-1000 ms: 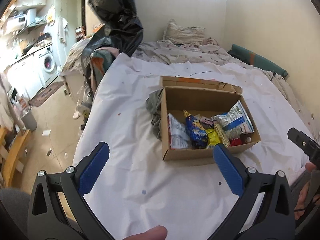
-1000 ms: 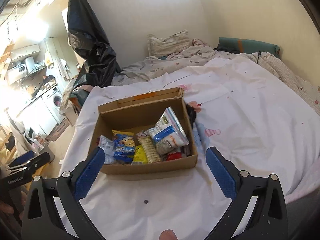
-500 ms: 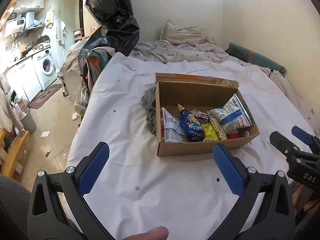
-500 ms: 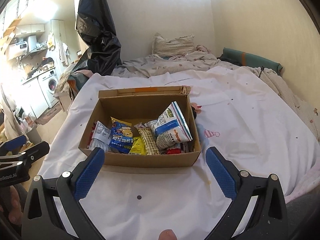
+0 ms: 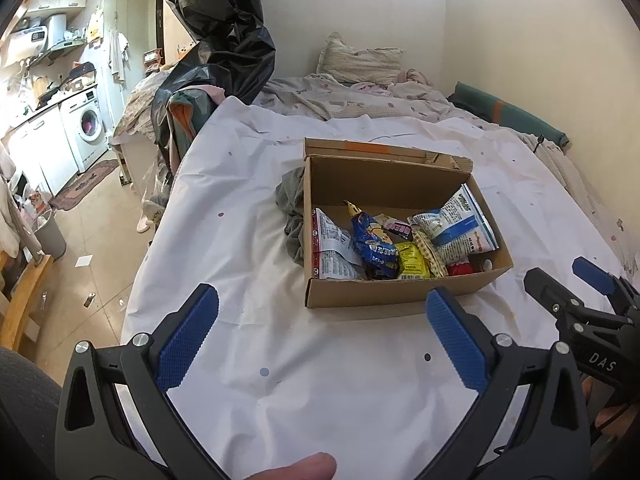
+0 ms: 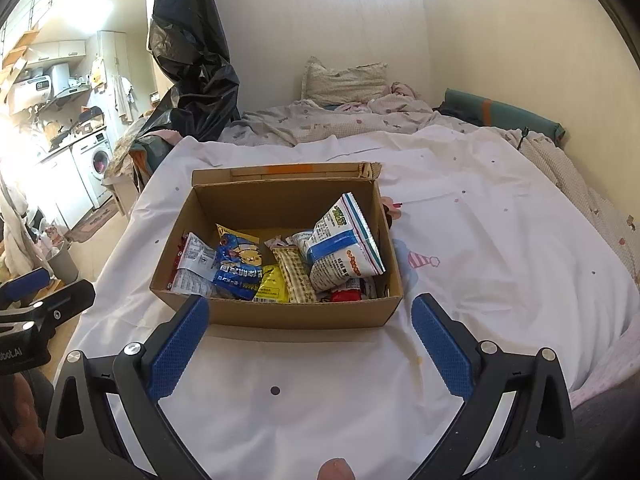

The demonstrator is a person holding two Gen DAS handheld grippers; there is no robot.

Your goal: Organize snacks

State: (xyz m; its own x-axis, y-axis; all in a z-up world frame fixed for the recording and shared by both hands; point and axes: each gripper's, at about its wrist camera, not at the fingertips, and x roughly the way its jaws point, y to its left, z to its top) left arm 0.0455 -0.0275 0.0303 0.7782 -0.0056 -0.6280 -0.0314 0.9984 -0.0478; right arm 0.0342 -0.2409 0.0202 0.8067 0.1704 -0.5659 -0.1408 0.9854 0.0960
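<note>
Two grippers, left gripper (image 5: 322, 332) and right gripper (image 6: 310, 338), both spread wide and empty, hover short of the open brown cardboard box (image 6: 280, 314) on the white sheet (image 6: 480, 248). About seven snack packets lie jumbled inside; exact count unclear. Best approach: come from above, pinch the upright white-and-blue bag (image 6: 342, 248) by its top edge.

Bedroom opening onto a bright kitchen corner

Cream walls (image 6: 500, 40) rise behind the bed (image 6: 500, 240) under its white sheet; a washing machine (image 5: 86, 128) stands left on the tiled floor (image 5: 100, 232), near a black plastic bag (image 5: 224, 32).
</note>
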